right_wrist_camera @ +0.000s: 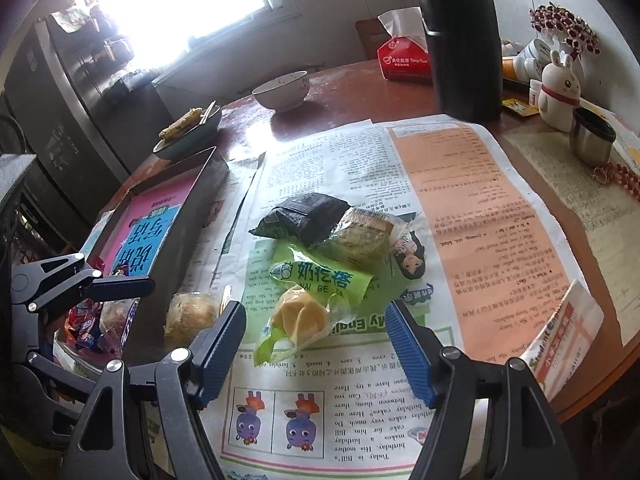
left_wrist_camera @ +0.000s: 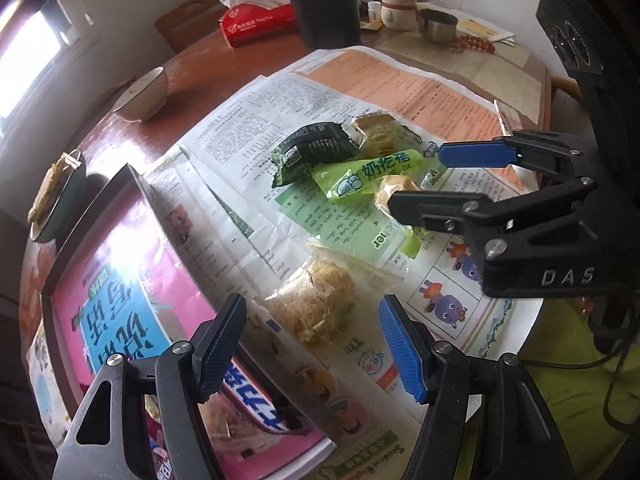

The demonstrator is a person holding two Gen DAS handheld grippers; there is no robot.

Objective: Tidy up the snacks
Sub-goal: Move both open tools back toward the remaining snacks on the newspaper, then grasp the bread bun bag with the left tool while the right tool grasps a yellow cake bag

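Note:
Several wrapped snacks lie in a loose heap on the newspaper (right_wrist_camera: 460, 220): a dark green packet (right_wrist_camera: 304, 218), a beige-wrapped cake (right_wrist_camera: 364, 236) and a green packet holding a yellow pastry (right_wrist_camera: 300, 316). My right gripper (right_wrist_camera: 314, 354) hovers open just in front of that yellow pastry (left_wrist_camera: 394, 190), pads apart from it. A clear-wrapped flaky pastry (left_wrist_camera: 316, 304) lies apart at the near left, and my left gripper (left_wrist_camera: 314, 350) stands open over it without touching. A dark tray with a pink liner (left_wrist_camera: 120, 264) sits to the left and holds a blue-and-white bar (left_wrist_camera: 248, 396) and other wrappers.
A tall black flask (right_wrist_camera: 460, 40), a red tissue box (right_wrist_camera: 400, 60), a white bowl (right_wrist_camera: 282, 90) and a plate of food (right_wrist_camera: 188, 132) stand on the far side of the round brown table. A rabbit figurine (right_wrist_camera: 560, 92) and a steel cup (right_wrist_camera: 592, 140) are at the right.

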